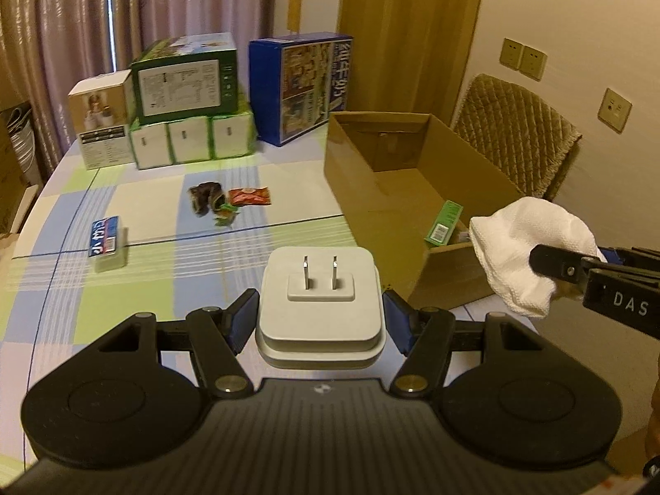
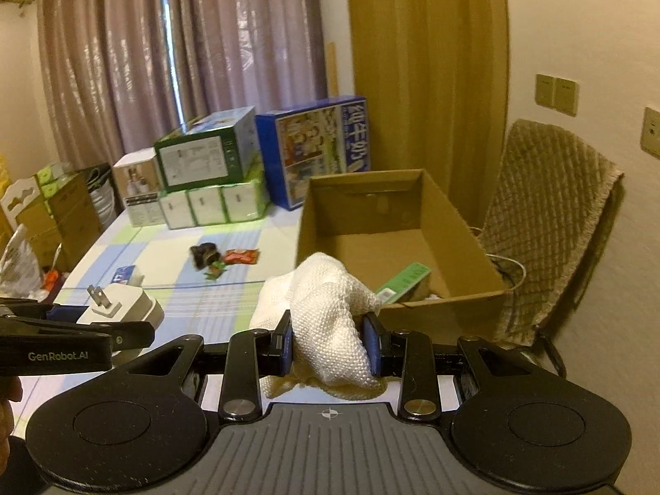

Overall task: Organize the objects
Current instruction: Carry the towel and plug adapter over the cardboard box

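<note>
Checked tablecloth (image 1: 136,214), curtained room, cardboard box (image 1: 350,173) at two o'clock.
White charger (image 1: 319,307) is clamped by left gripper (image 1: 319,321); white cloth (image 2: 330,321) is pinched by right gripper (image 2: 328,344).

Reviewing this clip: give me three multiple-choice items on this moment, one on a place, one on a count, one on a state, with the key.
1. Where is the green packet?
A. inside the cardboard box
B. on the chair
C. on the stacked cartons

2. How many prongs does the white plug adapter show?
A. one
B. two
C. three

3. What is the right gripper doing?
A. hanging open
B. clamping the white cloth
C. holding a cup

Key: 1 A, it leans in the box's near corner. 2 B, two flat metal blades. 3 B, both pads press the cloth.
</note>
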`<state>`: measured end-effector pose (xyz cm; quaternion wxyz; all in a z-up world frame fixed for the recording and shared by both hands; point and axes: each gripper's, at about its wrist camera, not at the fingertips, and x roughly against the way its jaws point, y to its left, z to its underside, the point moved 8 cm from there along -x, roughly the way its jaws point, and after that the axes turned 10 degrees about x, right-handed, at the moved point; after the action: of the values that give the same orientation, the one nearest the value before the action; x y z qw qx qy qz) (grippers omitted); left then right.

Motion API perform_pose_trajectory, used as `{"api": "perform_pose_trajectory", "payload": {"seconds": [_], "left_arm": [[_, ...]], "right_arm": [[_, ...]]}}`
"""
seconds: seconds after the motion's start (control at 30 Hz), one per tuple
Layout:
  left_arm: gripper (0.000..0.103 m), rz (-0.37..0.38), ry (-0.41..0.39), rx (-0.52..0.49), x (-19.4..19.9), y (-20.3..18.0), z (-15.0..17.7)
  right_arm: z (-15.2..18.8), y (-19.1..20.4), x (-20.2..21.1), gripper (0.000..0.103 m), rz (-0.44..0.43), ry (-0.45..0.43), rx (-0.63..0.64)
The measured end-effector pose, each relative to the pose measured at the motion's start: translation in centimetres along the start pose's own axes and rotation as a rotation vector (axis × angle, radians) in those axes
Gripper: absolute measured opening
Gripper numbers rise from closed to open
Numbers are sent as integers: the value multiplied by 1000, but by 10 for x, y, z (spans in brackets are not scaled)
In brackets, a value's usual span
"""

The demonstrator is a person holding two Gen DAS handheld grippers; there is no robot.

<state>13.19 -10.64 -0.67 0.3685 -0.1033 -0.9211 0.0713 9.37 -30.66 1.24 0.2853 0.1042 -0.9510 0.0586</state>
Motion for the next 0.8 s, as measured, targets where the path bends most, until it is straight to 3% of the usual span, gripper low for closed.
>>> {"api": "perform_pose_trajectory", "payload": {"seconds": [0.8], "left_arm": [[60, 68, 3, -89, -24, -65, -21]], "right_arm": [[-6, -64, 3, 31, 73, -6, -41]]}}
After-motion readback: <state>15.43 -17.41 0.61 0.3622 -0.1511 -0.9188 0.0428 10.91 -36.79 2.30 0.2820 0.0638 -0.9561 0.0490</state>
